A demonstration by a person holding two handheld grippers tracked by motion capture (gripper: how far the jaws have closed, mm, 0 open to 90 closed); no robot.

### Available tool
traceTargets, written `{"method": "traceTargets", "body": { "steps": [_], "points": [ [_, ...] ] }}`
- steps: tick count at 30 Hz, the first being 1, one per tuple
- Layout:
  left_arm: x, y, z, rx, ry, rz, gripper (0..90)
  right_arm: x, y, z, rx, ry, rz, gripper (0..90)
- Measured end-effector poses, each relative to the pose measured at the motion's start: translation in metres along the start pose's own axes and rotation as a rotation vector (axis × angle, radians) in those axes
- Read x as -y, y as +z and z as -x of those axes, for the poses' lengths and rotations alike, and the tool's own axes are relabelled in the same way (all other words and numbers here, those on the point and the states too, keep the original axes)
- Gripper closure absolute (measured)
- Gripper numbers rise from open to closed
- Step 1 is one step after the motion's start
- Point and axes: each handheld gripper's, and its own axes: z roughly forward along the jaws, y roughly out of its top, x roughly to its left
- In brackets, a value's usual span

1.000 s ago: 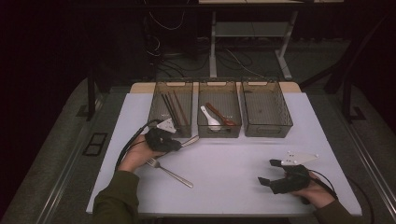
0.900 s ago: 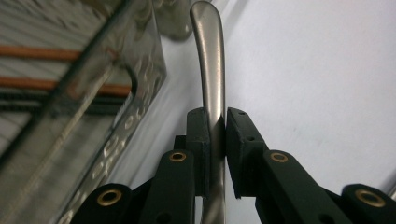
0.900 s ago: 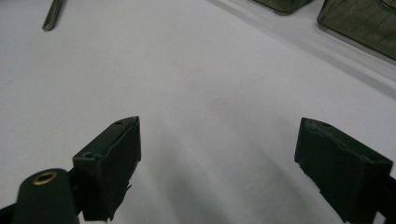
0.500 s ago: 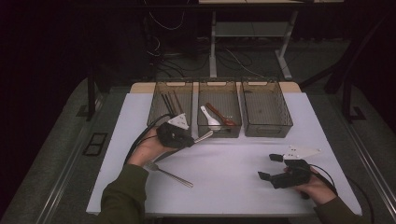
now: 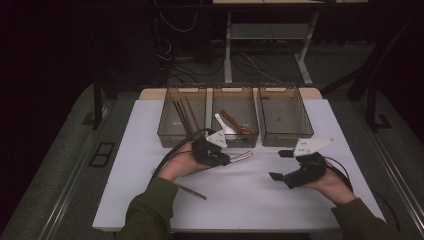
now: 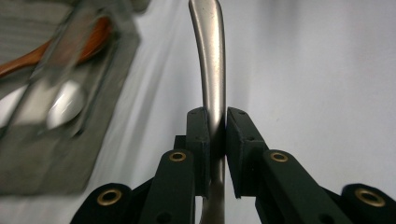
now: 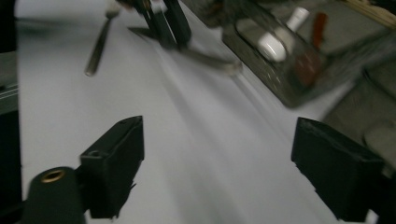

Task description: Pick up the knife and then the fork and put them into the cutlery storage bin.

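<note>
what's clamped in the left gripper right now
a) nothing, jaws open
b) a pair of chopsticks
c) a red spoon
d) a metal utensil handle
d: in the left gripper view the left gripper has its jaws pressed on both sides of a silver metal utensil handle that runs out ahead over the white table.

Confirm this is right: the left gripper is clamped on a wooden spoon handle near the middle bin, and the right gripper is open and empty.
Wrong on one point: the left gripper clamps a metal utensil handle, not wooden, as the left gripper view shows. It is near the middle bin, and the right gripper is open and empty.
</note>
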Motion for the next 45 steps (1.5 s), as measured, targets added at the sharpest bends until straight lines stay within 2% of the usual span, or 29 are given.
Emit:
{"method": "traceTargets", "body": {
  "steps": [2,4,5,7,10,13,15,18,20,21,22,23,24,25,26,27,28,29,31,32,36,39,40,45],
  "points": [
    [-0.005,0.006,0.007,0.015,0.008,0.005,79.1,-0.017,0.011,0.004,-0.058,-0.018,-0.045,22.0],
    [-0.011,0.009,0.013,0.021,0.037,0.004,79.1,-0.029,0.025,0.007,-0.115,-0.045,-0.109,22.5],
    [-0.013,0.011,0.015,0.027,0.061,0.002,79.1,-0.033,0.032,0.009,-0.137,-0.071,-0.134,23.3],
    [-0.016,0.014,0.020,0.036,0.074,0.002,79.1,-0.037,0.043,0.013,-0.175,-0.106,-0.183,24.8],
    [-0.019,0.019,0.025,0.051,0.090,0.000,79.0,-0.040,0.056,0.016,-0.238,-0.118,-0.240,32.0],
    [-0.022,0.022,0.028,0.057,0.110,-0.014,79.1,-0.041,0.067,0.017,-0.289,-0.116,-0.312,39.3],
    [-0.023,0.024,0.031,0.063,0.111,-0.017,79.0,-0.040,0.075,0.018,-0.345,-0.118,-0.348,43.3],
    [-0.025,0.024,0.033,0.067,0.120,-0.024,79.0,-0.038,0.086,0.019,-0.399,-0.103,-0.416,52.4],
    [-0.025,0.024,0.034,0.067,0.126,-0.026,79.0,-0.036,0.092,0.018,-0.444,-0.068,-0.451,61.9],
    [-0.025,0.024,0.035,0.077,0.118,-0.029,79.0,-0.035,0.094,0.017,-0.457,-0.067,-0.462,65.7],
    [-0.025,0.024,0.035,0.080,0.128,-0.029,79.0,-0.034,0.095,0.017,-0.472,-0.068,-0.467,74.6],
    [-0.025,0.024,0.035,0.079,0.139,-0.032,78.9,-0.034,0.096,0.016,-0.486,-0.065,-0.466,75.6],
    [-0.026,0.024,0.034,0.081,0.147,-0.033,78.9,-0.033,0.097,0.015,-0.491,-0.071,-0.469,76.4],
    [-0.024,0.024,0.038,0.099,0.090,-0.028,79.1,-0.033,0.097,0.015,-0.493,-0.079,-0.471,78.2],
    [-0.024,0.021,0.035,0.102,0.120,-0.007,82.6,-0.032,0.098,0.014,-0.500,-0.087,-0.480,83.1],
    [-0.025,0.017,0.032,0.099,0.159,0.012,89.1,-0.031,0.098,0.013,-0.485,-0.108,-0.482,83.3],
    [-0.024,0.015,0.033,0.107,0.119,0.007,89.1,-0.029,0.099,0.012,-0.490,-0.102,-0.481,83.3],
    [-0.024,0.013,0.031,0.098,0.124,0.001,89.0,-0.028,0.099,0.013,-0.496,-0.099,-0.473,83.4],
    [-0.019,0.012,0.031,0.095,0.096,0.009,88.9,-0.028,0.098,0.015,-0.485,-0.114,-0.457,83.4],
    [-0.019,0.012,0.029,0.085,0.116,0.010,88.9,-0.028,0.097,0.015,-0.473,-0.126,-0.457,83.4],
    [-0.017,0.008,0.030,0.070,0.098,0.035,88.7,-0.028,0.094,0.016,-0.453,-0.131,-0.430,83.2],
    [-0.015,0.001,0.029,0.054,0.052,0.057,83.2,-0.026,0.090,0.018,-0.433,-0.114,-0.410,83.2],
    [-0.013,-0.001,0.029,0.044,0.021,0.074,80.4,-0.025,0.088,0.020,-0.418,-0.121,-0.403,83.2],
    [-0.003,-0.016,0.028,-0.013,-0.045,0.144,67.3,-0.019,0.078,0.026,-0.355,-0.128,-0.363,83.2]
  ]
}}
